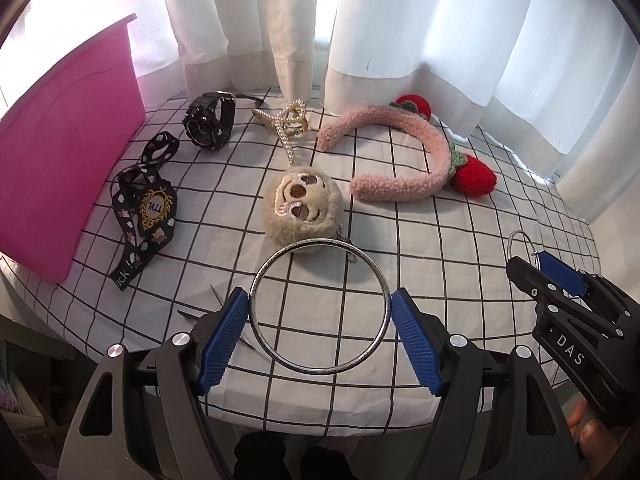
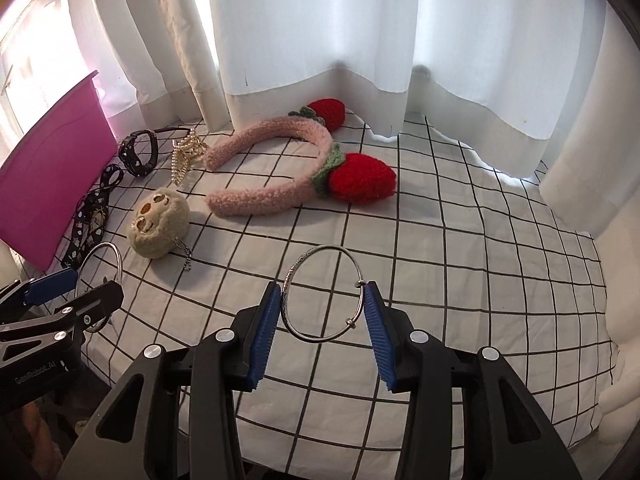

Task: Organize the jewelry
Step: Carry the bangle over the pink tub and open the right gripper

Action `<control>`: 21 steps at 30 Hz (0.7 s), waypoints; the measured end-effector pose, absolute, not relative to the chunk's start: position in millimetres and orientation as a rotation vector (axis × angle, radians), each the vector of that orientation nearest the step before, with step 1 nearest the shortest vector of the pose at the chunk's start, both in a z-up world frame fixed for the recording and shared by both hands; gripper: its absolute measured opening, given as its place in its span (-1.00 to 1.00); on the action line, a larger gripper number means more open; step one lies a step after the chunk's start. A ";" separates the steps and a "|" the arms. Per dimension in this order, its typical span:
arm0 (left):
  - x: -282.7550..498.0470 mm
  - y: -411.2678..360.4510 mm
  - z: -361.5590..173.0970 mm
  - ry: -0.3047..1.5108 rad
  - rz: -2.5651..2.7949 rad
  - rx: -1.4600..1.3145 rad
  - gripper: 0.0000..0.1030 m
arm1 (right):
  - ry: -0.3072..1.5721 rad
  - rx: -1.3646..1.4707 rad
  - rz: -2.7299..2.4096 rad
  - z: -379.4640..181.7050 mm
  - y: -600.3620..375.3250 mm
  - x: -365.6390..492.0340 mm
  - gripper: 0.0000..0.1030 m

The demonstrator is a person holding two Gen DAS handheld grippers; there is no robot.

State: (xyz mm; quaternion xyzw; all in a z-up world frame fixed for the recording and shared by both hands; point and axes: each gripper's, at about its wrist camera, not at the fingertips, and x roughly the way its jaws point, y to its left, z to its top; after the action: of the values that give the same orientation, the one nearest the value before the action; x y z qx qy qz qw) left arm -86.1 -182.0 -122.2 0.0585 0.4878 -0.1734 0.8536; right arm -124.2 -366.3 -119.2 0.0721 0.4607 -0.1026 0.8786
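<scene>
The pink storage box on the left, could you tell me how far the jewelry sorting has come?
Nothing looks put away yet. In hand: the left gripper holds a large silver bangle, the right gripper a thinner silver bangle. Left on the checked cloth: black watch, pearl hair claw, pink strawberry headband.

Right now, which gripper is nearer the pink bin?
Left. The left gripper, clamped on the large bangle, is just right of the pink bin; the right gripper, holding the smaller bangle, is farther right.
</scene>
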 end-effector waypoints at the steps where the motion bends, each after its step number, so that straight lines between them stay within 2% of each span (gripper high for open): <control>1: -83.0 -177.4 -115.1 1.014 -0.360 0.117 0.39 | 0.949 0.144 -0.204 -111.9 -361.3 -120.0 -0.19; 13: -36.2 -76.5 -6.5 0.827 -0.229 0.013 0.39 | 0.768 0.059 -0.027 -5.1 -267.1 -44.3 -0.19; 21: 13.7 29.4 37.4 0.751 -0.060 -0.030 0.39 | 0.687 0.028 0.172 44.2 -158.8 26.8 -0.19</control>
State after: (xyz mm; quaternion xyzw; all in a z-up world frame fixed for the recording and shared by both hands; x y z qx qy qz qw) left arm 13.7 29.4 37.4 -0.0147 0.3664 -0.0293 0.9299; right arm 26.8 -158.8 44.2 0.0137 0.3365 0.0841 0.9378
